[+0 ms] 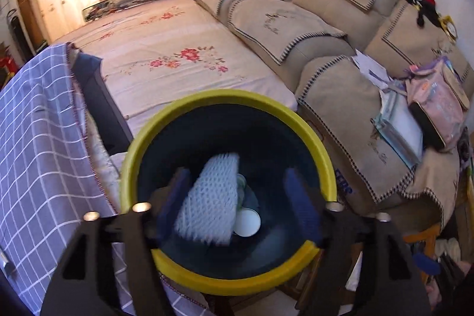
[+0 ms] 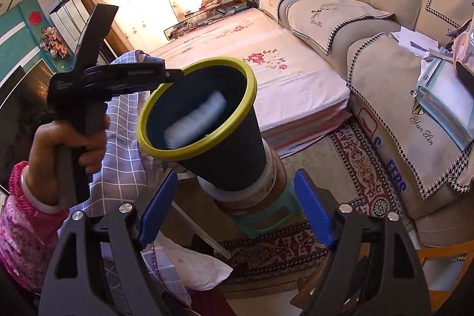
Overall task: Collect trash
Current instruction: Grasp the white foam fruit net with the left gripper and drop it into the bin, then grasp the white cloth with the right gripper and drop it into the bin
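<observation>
- My left tongs [image 1: 238, 202] hang right over the mouth of the trash bin [image 1: 321, 151], a round tapered tub with a dark matte wall and a thick yellow-green rim. The blue ribbed pads stand apart with nothing pinched.
- The white foam net sleeve [image 1: 209, 202], soft with a diamond mesh and blurred, sits between those pads but touches neither; it is inside the bin's mouth. I can't tell whether it has landed.
- Only the left view looks down to the bin's floor: a small white round lid or cup [image 1: 247, 222] lies there beside the foam.
- Only the right view shows the bin from outside: it stands on a teal plastic stool [image 2: 266, 219] on a patterned red rug [image 2: 360, 165]. A hand [image 2: 75, 142] in a pink sleeve grips the left tool there.
- My right tongs [image 2: 237, 211] are also spread and empty, below the bin and near the stool.
- Left of the bin hangs a purple checked cloth [image 1: 35, 144]; beyond it lies a flowered mattress [image 1: 166, 49], and right of it a beige sofa [image 1: 340, 108] with books and a bag.
</observation>
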The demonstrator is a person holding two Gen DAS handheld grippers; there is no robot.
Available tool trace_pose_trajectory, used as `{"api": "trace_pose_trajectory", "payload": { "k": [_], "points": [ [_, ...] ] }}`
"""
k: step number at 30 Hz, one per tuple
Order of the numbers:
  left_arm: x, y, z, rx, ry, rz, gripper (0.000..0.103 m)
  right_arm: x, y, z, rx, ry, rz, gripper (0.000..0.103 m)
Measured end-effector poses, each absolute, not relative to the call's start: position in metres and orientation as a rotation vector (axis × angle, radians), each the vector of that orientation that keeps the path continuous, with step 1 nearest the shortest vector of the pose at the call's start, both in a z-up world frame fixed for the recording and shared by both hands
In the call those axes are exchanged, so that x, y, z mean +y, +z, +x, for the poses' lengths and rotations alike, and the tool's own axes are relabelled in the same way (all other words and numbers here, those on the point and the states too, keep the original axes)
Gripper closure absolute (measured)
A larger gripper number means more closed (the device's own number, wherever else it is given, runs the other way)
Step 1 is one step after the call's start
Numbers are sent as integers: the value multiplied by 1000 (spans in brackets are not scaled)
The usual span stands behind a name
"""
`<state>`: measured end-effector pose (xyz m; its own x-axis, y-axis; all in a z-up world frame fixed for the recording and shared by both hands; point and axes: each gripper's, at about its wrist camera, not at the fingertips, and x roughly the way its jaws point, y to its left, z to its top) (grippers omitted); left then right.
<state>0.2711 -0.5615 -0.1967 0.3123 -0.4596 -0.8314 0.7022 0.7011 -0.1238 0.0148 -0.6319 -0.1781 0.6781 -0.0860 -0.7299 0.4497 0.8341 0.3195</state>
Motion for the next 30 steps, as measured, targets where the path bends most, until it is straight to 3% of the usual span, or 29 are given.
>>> {"api": "trace_pose_trajectory", "payload": {
  "k": [5,8,12,17,23,30],
  "points": [
    [-514,-160,254,885,-734,218,31,-624,-174,15,763,-308,492,24],
    [-472,-127,229,803,-726,182,21,-613,-175,18,764,-294,480,23],
    [-387,-79,193,691,-705,100,13,-599,-175,28,781,-253,460,23],
    [-276,-38,154,575,-604,37,11,-565,-169,47,785,-179,416,23],
    [-150,-20,113,501,-368,-4,8,-507,-158,74,784,-47,341,22],
    [-43,-34,85,515,-145,-56,7,-419,-148,101,803,138,241,22]
  ]
}}
